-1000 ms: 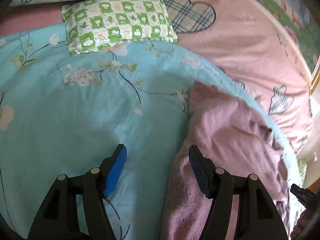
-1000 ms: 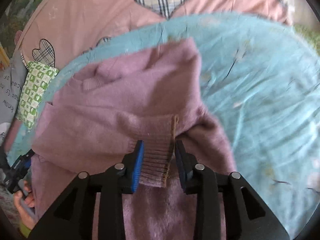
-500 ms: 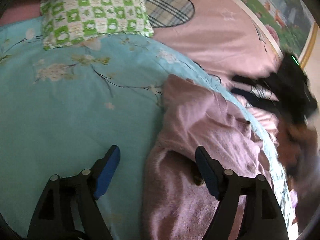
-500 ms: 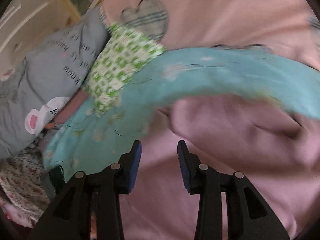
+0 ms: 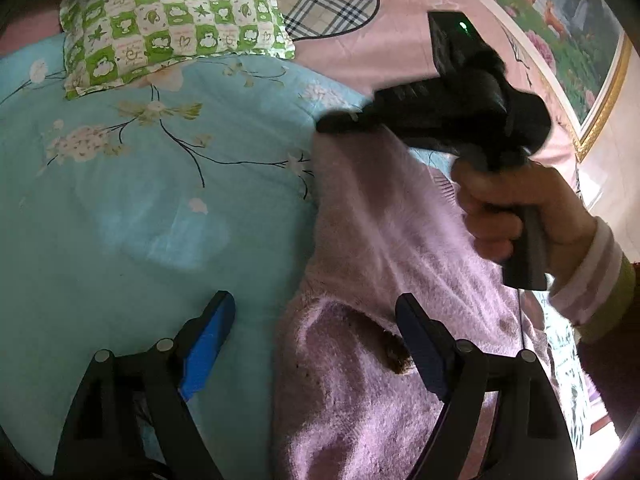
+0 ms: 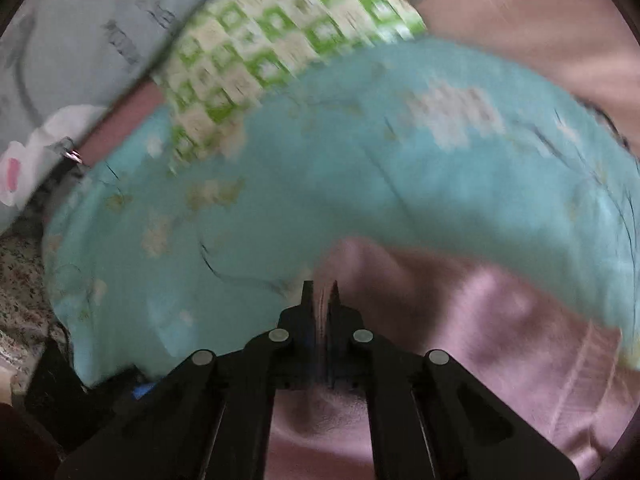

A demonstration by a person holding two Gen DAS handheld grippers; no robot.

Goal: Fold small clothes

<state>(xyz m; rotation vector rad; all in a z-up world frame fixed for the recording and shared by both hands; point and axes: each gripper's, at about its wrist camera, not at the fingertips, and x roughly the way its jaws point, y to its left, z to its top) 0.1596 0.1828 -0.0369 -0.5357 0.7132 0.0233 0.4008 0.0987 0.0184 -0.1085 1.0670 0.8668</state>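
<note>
The right wrist view is smeared by motion blur, and print on a grey pillow (image 6: 80, 40) at far left cannot be read. In the left wrist view the near end of the pink sweater (image 5: 360, 380) is cut off by the frame, and its far corner is hidden behind the right gripper (image 5: 336, 124). The sweater is spread on a blue floral quilt (image 5: 160, 200), right of centre, with a green checked pillow (image 5: 172, 20) lying beyond it at the quilt's far edge. The left gripper (image 5: 316, 344) is seen with its jaws wide, just opened further; the left edge of the sweater lies between them, untouched by either pad, the left pad over bare quilt. The right gripper, gripped by a hand (image 5: 516, 208) in a striped cuff, is shown with jaws just closed tight on a pinch of the sweater's far edge. No brand or label is visible.
</note>
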